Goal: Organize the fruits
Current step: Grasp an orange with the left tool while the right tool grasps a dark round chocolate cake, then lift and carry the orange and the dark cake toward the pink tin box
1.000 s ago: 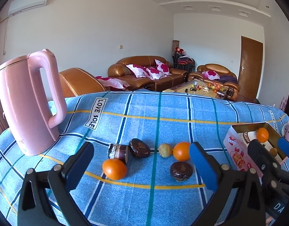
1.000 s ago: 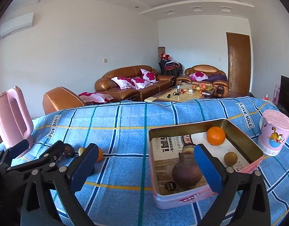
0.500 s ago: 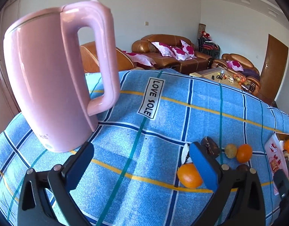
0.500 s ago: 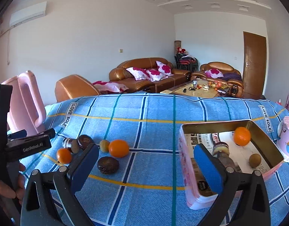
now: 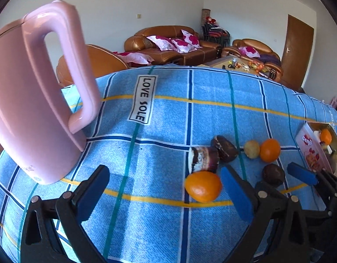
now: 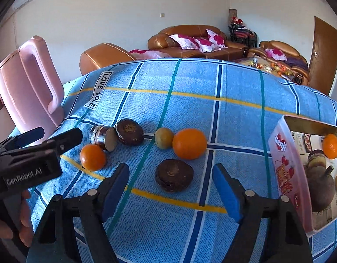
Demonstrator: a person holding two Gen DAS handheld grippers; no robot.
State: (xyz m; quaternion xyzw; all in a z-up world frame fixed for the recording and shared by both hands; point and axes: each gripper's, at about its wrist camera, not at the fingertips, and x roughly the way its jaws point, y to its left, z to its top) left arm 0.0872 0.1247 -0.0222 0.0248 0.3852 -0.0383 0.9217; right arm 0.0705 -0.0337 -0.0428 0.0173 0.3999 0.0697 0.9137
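Both grippers, left point(image 5: 166, 194) and right point(image 6: 170, 186), hover fingers apart, holding nothing. Loose fruits point(image 6: 189, 144) lie mid-cloth point(image 6: 234, 83); a dark one point(image 6: 174, 175) sits between the right fingers. Kettle point(image 5: 34, 92) stands far left, tin point(image 6: 286, 171) right with an orange point(image 6: 331, 146) inside.

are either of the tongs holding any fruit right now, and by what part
Nothing is held. The left tongs are open over bare cloth, and the right tongs are open around, not touching, the dark brown fruit.
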